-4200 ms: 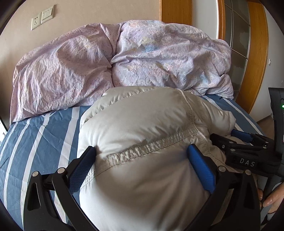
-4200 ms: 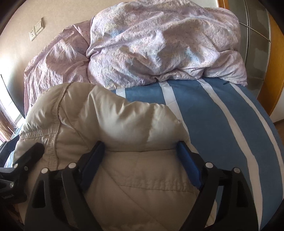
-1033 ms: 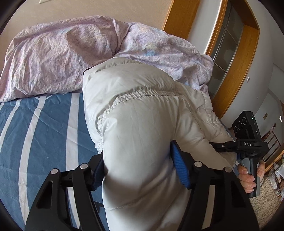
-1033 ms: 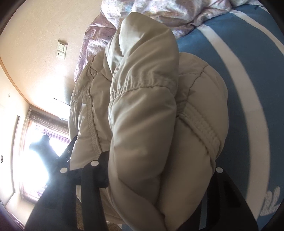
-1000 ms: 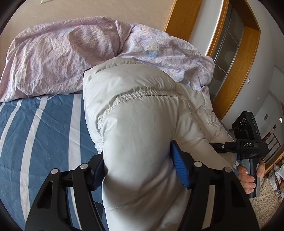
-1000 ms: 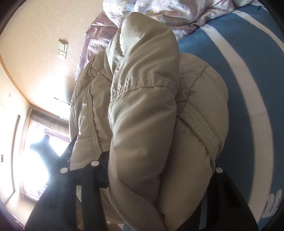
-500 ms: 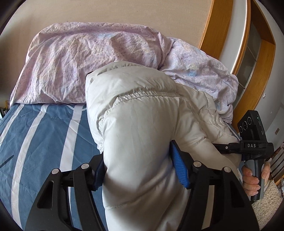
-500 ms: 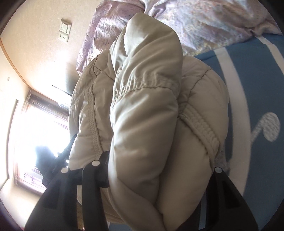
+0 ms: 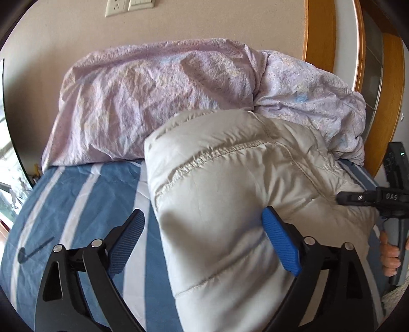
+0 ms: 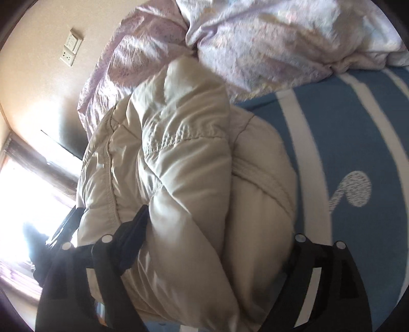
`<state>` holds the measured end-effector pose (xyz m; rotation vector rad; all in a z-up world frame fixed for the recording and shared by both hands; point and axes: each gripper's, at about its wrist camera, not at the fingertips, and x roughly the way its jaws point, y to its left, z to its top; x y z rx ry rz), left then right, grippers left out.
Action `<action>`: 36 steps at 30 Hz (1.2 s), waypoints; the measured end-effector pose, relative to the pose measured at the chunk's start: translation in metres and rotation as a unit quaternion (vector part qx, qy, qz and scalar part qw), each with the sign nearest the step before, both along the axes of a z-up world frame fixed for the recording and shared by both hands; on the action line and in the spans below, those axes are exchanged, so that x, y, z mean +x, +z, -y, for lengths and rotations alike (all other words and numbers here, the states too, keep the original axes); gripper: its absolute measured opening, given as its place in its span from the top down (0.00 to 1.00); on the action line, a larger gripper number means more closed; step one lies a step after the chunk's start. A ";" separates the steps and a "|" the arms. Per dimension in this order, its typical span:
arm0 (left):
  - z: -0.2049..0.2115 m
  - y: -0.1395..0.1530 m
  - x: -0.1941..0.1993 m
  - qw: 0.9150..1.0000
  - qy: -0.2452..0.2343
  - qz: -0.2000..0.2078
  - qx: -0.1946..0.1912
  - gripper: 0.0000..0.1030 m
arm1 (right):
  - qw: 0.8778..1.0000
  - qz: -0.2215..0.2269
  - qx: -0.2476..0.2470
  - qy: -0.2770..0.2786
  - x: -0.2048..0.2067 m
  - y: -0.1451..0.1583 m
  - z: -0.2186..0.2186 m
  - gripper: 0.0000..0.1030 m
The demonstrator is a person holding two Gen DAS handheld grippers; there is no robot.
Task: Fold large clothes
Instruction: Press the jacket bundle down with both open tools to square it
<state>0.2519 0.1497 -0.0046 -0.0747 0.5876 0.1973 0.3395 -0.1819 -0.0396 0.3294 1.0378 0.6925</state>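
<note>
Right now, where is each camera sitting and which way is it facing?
Left wrist: on the left claw, jaws opening, looking along the bed at the folded puffer jacket and lilac duvet; the right claw and its hand show at the right edge.
Right wrist: on the right claw, jaws opening, rolled sideways, facing the jacket and striped sheet.
Shared: jacket, duvet, sheet, wall socket.
</note>
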 end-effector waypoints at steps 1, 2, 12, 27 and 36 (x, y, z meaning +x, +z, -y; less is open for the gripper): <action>0.000 0.003 -0.003 1.000 0.006 0.003 0.010 0.07 | 1.000 0.017 -0.011 -0.024 -0.006 0.009 0.009 0.17; 0.000 0.006 -0.005 1.000 0.012 0.006 0.017 0.07 | 0.997 0.043 -0.022 -0.053 -0.014 0.019 0.019 0.17; 0.029 0.009 0.004 0.999 0.024 0.001 0.048 0.06 | 0.955 0.254 -0.151 -0.032 -0.086 0.068 -0.059 0.41; 0.020 -0.021 0.030 1.000 0.014 -0.016 -0.008 0.01 | 0.969 0.179 -0.171 -0.011 -0.044 0.007 -0.110 0.45; 0.017 -0.040 0.041 0.999 0.025 -0.026 -0.016 0.01 | 0.972 0.167 -0.166 -0.008 -0.036 -0.009 -0.112 0.45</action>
